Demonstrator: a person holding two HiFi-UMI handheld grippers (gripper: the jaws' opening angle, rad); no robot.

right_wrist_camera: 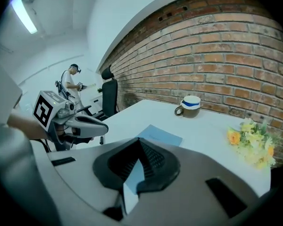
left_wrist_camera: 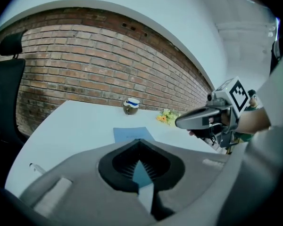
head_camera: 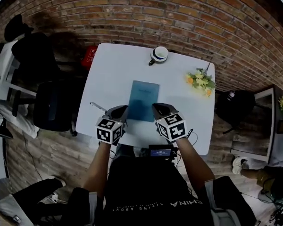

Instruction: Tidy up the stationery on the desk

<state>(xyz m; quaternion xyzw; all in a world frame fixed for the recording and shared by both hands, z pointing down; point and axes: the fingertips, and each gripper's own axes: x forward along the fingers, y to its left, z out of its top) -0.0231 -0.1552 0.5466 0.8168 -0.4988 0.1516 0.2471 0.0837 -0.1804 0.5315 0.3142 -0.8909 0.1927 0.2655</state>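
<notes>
A blue notebook lies flat in the middle of the white desk. It also shows in the left gripper view as the notebook and in the right gripper view as the notebook. A thin pen lies near the desk's left front edge. My left gripper hovers at the notebook's near left corner, and my right gripper at its near right corner. Both are shut and hold nothing. Each gripper view looks past its own closed jaws: left gripper, right gripper.
A mug with a blue band stands at the desk's far edge. A bunch of yellow flowers lies at the right. A black office chair stands left of the desk. A small device sits at the front edge. A brick wall runs behind.
</notes>
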